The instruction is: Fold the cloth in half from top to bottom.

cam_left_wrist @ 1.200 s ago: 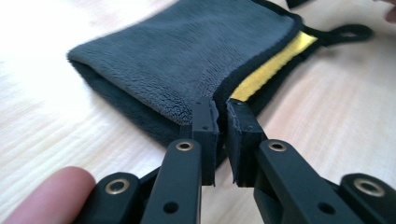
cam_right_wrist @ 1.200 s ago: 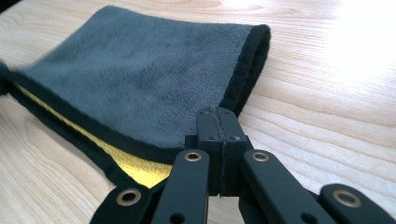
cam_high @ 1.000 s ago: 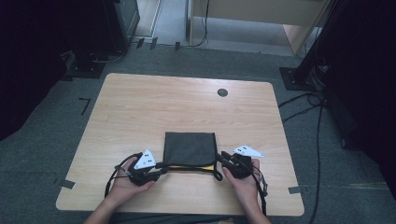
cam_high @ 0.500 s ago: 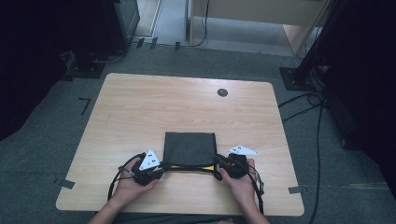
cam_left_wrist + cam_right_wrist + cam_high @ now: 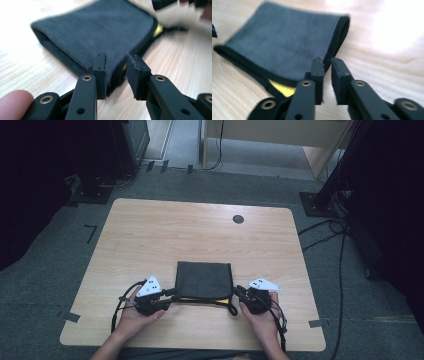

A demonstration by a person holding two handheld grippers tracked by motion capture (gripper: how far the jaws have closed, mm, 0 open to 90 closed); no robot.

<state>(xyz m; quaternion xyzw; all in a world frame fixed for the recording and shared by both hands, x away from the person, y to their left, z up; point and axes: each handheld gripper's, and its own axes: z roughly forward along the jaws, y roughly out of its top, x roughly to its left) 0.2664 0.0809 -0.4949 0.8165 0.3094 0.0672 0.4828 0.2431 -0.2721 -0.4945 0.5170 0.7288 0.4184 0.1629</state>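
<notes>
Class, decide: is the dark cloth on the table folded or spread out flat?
Folded. The dark cloth lies as a compact, doubled rectangle with a rounded fold at one edge on the table.

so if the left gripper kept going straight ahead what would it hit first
Most likely the dark cloth pouch: the left gripper points at its near corner, which sits in the narrow gap between the jaws, with the wooden table underneath.

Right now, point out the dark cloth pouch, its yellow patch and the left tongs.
dark cloth pouch (image 5: pixel 203 277), high view, top face.
yellow patch (image 5: pixel 282 90), right gripper view, near corner.
left tongs (image 5: pixel 117 65), left gripper view, between tips.
</notes>
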